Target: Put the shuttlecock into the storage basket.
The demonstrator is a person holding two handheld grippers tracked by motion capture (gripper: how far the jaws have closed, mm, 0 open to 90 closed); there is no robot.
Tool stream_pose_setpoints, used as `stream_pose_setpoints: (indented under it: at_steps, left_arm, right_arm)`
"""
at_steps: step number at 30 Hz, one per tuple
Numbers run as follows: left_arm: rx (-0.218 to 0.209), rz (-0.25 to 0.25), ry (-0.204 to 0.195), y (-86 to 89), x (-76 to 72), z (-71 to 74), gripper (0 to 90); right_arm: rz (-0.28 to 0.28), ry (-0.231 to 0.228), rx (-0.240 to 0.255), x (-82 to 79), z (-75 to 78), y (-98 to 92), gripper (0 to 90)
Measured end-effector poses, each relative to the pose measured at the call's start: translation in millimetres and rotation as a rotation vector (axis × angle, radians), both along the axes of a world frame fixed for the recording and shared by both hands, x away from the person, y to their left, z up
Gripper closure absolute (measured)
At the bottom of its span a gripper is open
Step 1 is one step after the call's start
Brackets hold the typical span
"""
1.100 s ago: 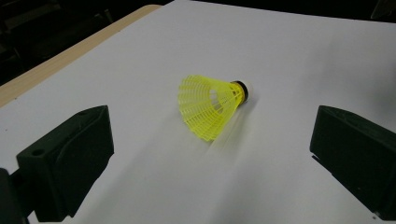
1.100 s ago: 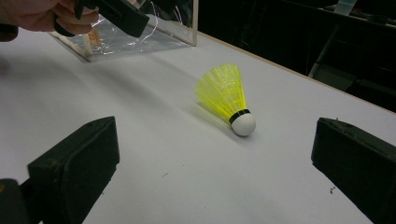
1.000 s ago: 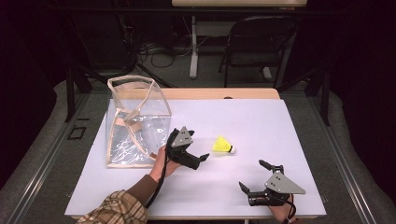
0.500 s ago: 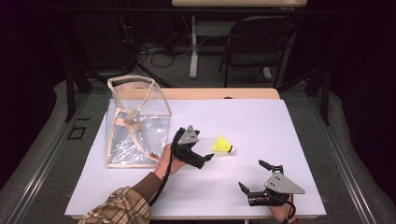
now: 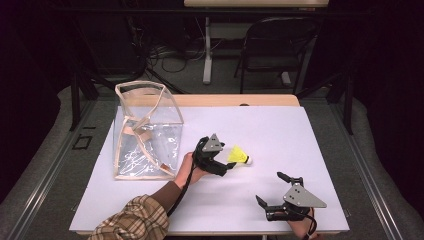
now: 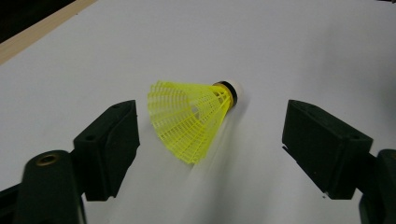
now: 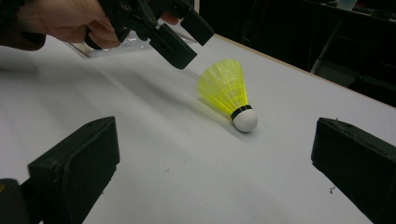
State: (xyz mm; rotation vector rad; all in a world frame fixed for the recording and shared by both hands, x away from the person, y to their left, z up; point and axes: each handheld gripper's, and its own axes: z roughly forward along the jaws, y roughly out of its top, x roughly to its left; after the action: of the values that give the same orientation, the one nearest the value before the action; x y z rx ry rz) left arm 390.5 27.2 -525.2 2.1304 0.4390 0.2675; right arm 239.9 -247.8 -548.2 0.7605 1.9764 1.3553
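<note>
— Shuttlecock [image 5: 238, 155]? Lay on its side, centre of the high view.
— Left gripper [image 5: 229, 161]? Jaws just closing around its skirt, not touching.
— Right gripper [image 5: 276, 191]? Spread wide, lower right, holding nothing.

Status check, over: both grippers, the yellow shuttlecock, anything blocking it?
Left gripper closing in, jaws astride shuttlecock, no contact yet. Right gripper open, parked at near edge. Path clear; clear bag off to the side.

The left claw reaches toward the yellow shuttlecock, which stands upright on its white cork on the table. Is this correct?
Not fully. The left claw does reach toward the yellow shuttlecock, its jaws just closing but apart from it. The shuttlecock, though, lies on its side on the table, as the right gripper view shows.
</note>
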Motion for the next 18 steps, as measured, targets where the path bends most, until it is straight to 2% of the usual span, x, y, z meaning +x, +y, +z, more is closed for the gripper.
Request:
stream_pose_setpoints:
  at_steps: [6,9,11,18]
  left_arm:
    - [0.028,-0.012,0.002,-6.4,2.8,-3.7,27.4]
    - [0.041,-0.021,0.018,-9.0,6.1,-6.7,32.8]
    - [0.047,-0.013,0.016,-9.6,7.1,-6.8,36.0]
    - [0.041,-0.021,0.035,-9.8,12.2,-12.7,48.2]
  right_arm:
    - [0.0,0.001,-0.001,0.3,-0.2,-0.2,0.8]
    - [0.001,-0.005,0.0,-0.3,0.3,0.1,0.9]
    - [0.001,-0.003,-0.002,-0.1,0.2,0.2,0.9]
    - [0.0,0.001,-0.002,0.5,-0.3,-0.4,0.9]
